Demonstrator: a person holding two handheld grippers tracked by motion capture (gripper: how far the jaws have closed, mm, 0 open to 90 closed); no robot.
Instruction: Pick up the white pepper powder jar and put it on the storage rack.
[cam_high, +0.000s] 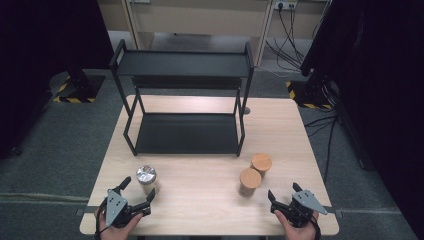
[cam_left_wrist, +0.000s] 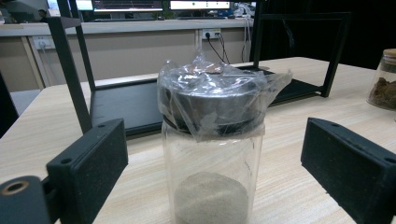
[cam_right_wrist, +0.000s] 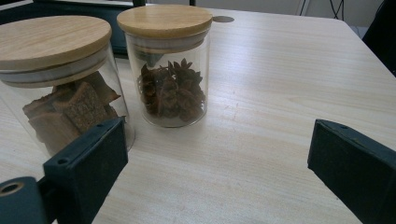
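Glass jar with plastic-wrapped metal lid (cam_left_wrist: 212, 140) stands between the spread jaws of the left hand-held gripper (cam_high: 134, 192), untouched. Right hand-held gripper (cam_high: 285, 192) spread, near two wooden-lidded glass jars (cam_high: 250, 181).

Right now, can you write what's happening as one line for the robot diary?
left gripper: open, facing metal-lidded jar | right gripper: open, holding nothing | two wood-lidded jars: on table | shelf rack: nothing on it

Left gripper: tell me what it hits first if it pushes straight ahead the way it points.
Probably the glass jar with the plastic-wrapped metal lid, which stands upright between the open left gripper jaws, untouched.
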